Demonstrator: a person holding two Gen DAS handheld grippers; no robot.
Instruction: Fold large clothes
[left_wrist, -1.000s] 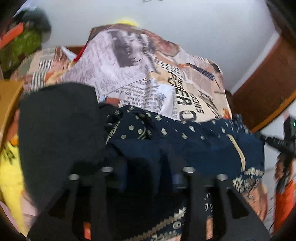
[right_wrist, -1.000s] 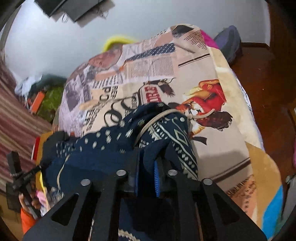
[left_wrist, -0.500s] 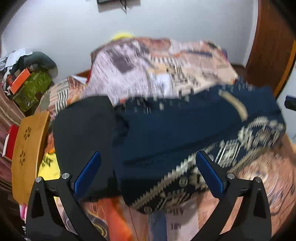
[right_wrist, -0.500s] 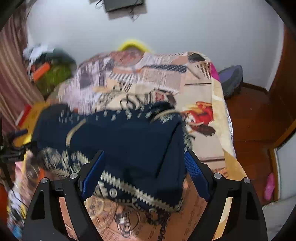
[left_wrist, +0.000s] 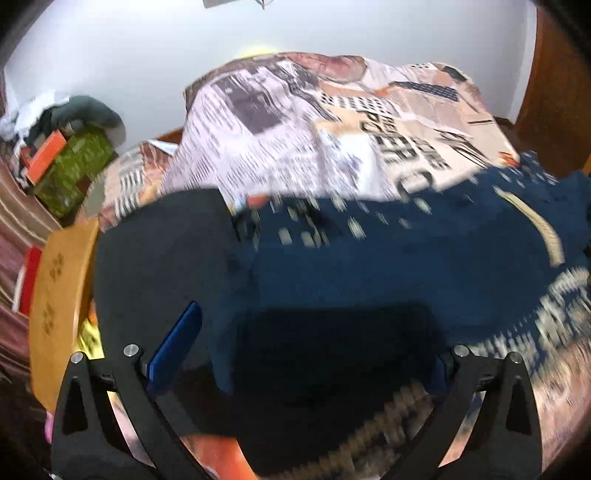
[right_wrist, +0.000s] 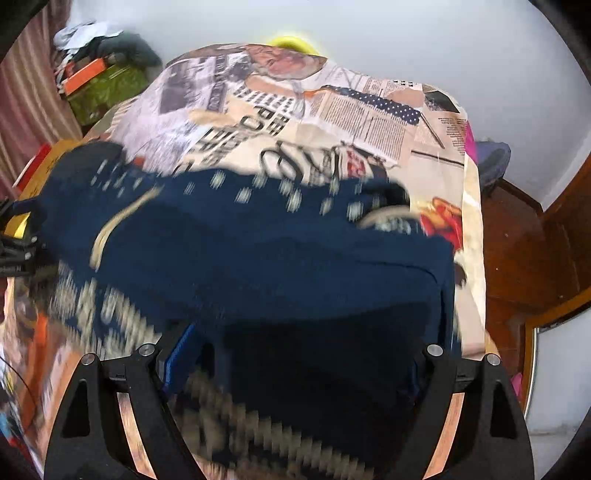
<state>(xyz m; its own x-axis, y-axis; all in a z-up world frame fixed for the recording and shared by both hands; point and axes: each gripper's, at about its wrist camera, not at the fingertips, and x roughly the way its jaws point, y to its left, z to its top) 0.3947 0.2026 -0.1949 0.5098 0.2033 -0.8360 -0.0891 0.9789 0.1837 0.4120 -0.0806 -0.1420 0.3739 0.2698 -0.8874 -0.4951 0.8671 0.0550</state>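
Gaping, both the left gripper (left_wrist: 299, 354) and right gripper (right_wrist: 295, 354) straddle the navy garment (right_wrist: 258, 266); bedsheet (right_wrist: 295, 122) lettering blurred.

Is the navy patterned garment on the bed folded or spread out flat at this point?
Folded: the navy garment lies doubled on the newspaper-print bedspread, its cream-patterned hem nearest the camera. Blur hides the layer count.

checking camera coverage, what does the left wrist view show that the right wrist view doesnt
Only the left wrist view shows the black garment spread out beside the navy one, and the wooden chair back at the bed's edge.

Only the right wrist view shows the wooden floor on the bed's other side, the purple bundle by the wall, and the yellow item plainly behind the bedspread.

Both share the navy patterned garment lying on the newspaper-print bedspread, the green box in the corner, and each view's own gripper, left gripper and right gripper, open over the cloth.
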